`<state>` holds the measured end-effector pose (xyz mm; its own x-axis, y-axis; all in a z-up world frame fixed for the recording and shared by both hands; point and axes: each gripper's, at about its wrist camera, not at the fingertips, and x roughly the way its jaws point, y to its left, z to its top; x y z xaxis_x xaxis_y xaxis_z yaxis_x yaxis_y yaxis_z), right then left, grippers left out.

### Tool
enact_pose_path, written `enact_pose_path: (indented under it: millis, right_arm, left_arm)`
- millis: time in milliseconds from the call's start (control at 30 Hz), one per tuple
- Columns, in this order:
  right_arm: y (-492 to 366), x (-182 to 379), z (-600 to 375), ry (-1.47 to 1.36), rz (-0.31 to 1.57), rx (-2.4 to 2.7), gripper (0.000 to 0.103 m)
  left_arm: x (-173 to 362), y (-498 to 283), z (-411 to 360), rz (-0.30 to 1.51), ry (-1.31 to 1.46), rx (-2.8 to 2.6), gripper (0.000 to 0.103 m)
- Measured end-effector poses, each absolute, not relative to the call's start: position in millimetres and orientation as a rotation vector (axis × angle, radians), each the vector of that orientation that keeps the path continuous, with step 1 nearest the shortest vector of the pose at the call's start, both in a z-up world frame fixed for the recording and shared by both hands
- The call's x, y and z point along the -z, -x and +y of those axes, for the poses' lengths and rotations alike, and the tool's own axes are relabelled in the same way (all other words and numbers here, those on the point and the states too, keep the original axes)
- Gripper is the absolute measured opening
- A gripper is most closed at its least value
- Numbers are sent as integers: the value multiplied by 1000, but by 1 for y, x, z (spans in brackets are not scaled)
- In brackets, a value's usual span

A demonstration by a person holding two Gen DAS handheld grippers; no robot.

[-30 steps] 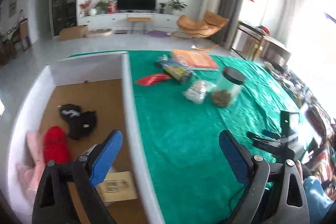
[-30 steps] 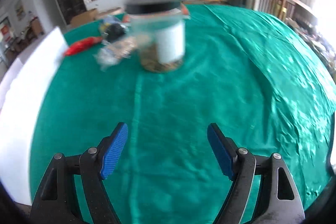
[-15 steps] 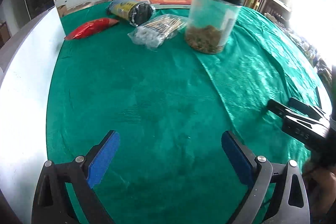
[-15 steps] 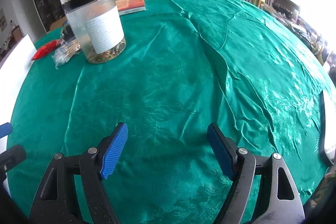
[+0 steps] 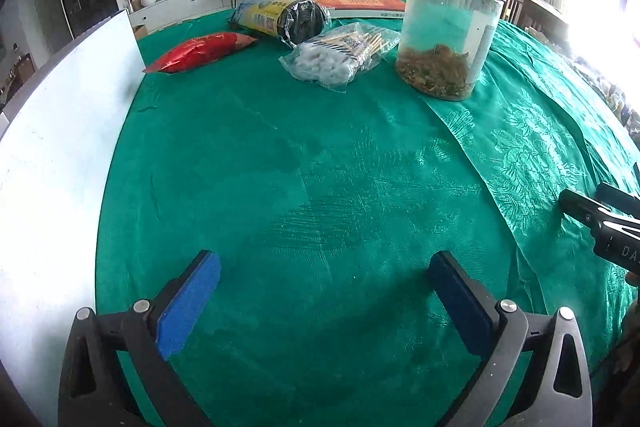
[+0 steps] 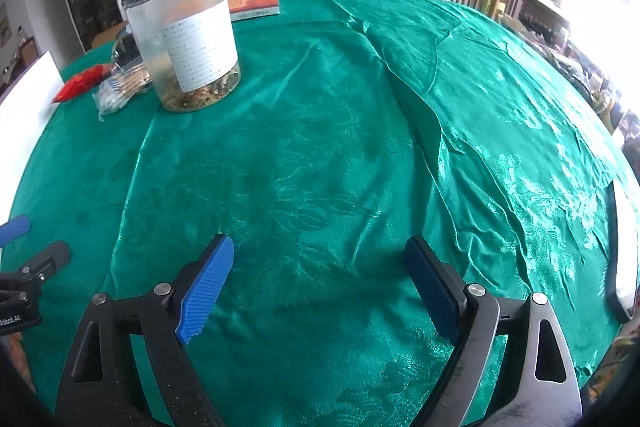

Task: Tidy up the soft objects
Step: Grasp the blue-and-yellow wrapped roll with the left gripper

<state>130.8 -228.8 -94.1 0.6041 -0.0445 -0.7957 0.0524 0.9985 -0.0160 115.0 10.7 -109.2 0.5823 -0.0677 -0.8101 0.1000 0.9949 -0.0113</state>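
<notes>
While both lie spread and empty above the green tabletop point(image 5: 320, 187), left tool point(image 5: 324, 277) and right tool point(image 6: 320, 255) face a cotton swab bag point(image 5: 340, 55).

Bench point(image 5: 320, 187): carries everything, all at its far side.
Jar point(image 5: 448, 31): upright, rightmost.
Swab bag point(image 5: 340, 57): just left of the jar.
Can point(image 5: 280, 19): lying behind the swab bag.
Snack packet point(image 5: 200, 51): leftmost, near the board point(image 5: 52, 155).
Book point(image 5: 352, 1): flat, behind all.

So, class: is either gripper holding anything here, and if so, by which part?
Nothing is held. The left gripper and right gripper are both open over the green cloth, with only cloth between their pads.
</notes>
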Motion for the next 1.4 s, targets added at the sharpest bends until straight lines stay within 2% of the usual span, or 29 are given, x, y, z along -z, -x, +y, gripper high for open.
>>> enact_pose_path:
  millis: [333, 433, 600, 767, 967, 1100, 1333, 1367, 1400]
  right_arm:
    - [-132, 94, -228, -10, 923, 54, 93]
    - [-132, 95, -228, -10, 923, 54, 93]
    - [-132, 95, -228, -10, 923, 54, 93]
    - [-132, 95, -228, -10, 923, 53, 93]
    - [-132, 95, -227, -11, 922, 53, 93]
    - [-132, 95, -227, -11, 922, 53, 93]
    - [-133, 95, -227, -10, 924, 53, 94]
    - [-133, 95, -227, -10, 925, 52, 94]
    - [-133, 95, -226, -11, 925, 52, 94]
  left_arm:
    - [109, -114, 11, 946, -35, 93, 103]
    - [106, -117, 12, 1002, -14, 68, 103]
    - [69, -133, 12, 1010, 86, 129, 103]
    - [27, -196, 27, 997, 85, 149, 103]
    - [2, -312, 57, 1028, 186, 108, 103]
    - [15, -369, 58, 1053, 198, 47, 103]
    - [82, -430, 52, 1165, 160, -125, 103]
    - [86, -432, 52, 1164, 176, -109, 101]
    - [85, -432, 53, 1139, 192, -89, 78]
